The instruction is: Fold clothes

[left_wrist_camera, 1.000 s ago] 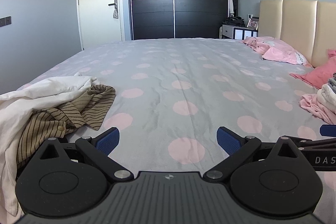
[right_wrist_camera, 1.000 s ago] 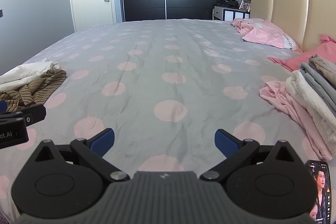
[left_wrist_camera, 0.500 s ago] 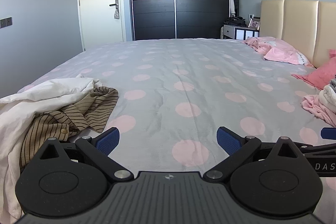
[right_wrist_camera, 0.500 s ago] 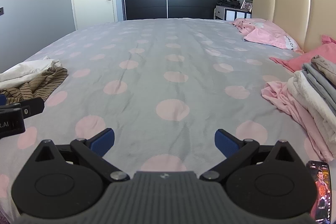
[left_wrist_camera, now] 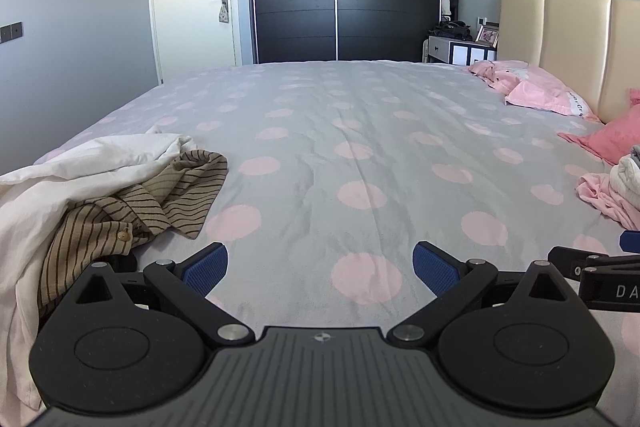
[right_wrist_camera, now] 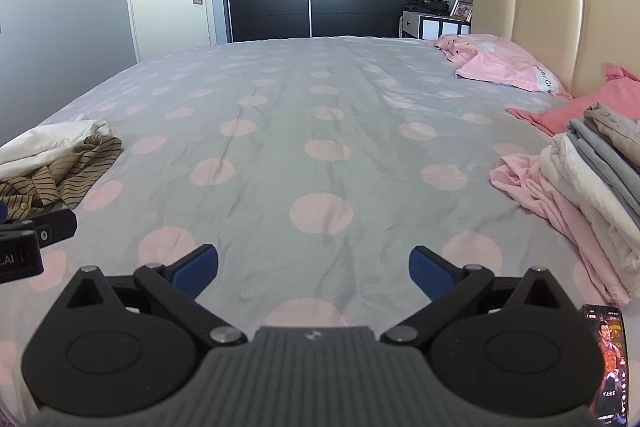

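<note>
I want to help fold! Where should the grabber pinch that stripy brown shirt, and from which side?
Probably pinch the loose flap of the striped shirt that spills onto the bare bedsheet, coming from the right with the open left gripper. That edge lies free and thin; the shirt's other side is tucked under the white garment.

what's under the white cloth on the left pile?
A striped shirt sticks out from under the white cloth, button visible. How far it runs beneath, or whether anything else is under there, is hidden.
</note>
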Action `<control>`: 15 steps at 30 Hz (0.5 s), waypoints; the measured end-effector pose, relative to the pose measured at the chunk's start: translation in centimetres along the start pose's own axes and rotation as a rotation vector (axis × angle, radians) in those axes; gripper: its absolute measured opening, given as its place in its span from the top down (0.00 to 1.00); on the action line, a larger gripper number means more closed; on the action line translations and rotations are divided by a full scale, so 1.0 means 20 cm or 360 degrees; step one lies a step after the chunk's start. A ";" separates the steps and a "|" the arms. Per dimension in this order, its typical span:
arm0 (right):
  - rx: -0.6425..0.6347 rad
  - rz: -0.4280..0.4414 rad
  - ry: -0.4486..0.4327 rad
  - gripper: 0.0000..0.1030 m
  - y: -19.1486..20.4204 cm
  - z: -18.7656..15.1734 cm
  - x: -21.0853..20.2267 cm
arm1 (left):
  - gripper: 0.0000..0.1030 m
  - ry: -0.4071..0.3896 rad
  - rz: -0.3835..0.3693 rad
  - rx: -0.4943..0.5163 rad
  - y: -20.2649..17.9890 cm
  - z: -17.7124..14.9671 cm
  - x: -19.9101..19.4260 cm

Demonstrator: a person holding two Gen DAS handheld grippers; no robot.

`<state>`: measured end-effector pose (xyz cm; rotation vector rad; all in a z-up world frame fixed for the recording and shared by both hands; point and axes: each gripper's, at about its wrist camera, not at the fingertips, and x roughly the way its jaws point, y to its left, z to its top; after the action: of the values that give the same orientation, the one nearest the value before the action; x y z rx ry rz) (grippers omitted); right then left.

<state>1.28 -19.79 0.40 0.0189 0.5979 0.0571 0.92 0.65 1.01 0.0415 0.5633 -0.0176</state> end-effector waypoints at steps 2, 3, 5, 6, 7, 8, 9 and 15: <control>-0.0018 -0.0012 -0.0004 0.01 0.00 0.00 -0.01 | 0.02 0.0016 -0.0002 -0.0011 0.02 0.00 0.01; -0.0031 -0.0018 -0.0007 0.01 0.00 0.00 -0.01 | 0.03 0.0021 0.0001 -0.0015 0.03 0.00 0.01; -0.0059 -0.0026 -0.0009 0.01 0.00 0.00 -0.02 | 0.05 0.0017 0.0040 -0.0012 0.06 -0.01 0.01; -0.0071 -0.0027 -0.0008 0.01 0.00 0.00 -0.02 | 0.05 0.0016 0.0066 -0.0003 0.08 -0.02 0.02; -0.0079 -0.0023 -0.0003 0.01 0.00 -0.01 -0.02 | 0.05 0.0022 0.0089 0.0005 0.10 -0.02 0.03; -0.0082 -0.0016 0.0004 0.01 0.00 -0.01 -0.02 | 0.06 0.0032 0.0110 0.0011 0.13 -0.02 0.03; -0.0081 -0.0002 0.0012 0.01 -0.01 -0.01 -0.02 | 0.08 0.0043 0.0126 0.0011 0.16 -0.02 0.04; -0.0042 0.0101 0.0064 0.01 0.00 0.01 0.01 | 0.23 0.0080 0.0280 0.0048 0.41 0.04 0.04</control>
<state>1.49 -19.72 0.55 0.0113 0.6369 0.1268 2.31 8.79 1.46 0.1212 0.6081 0.1464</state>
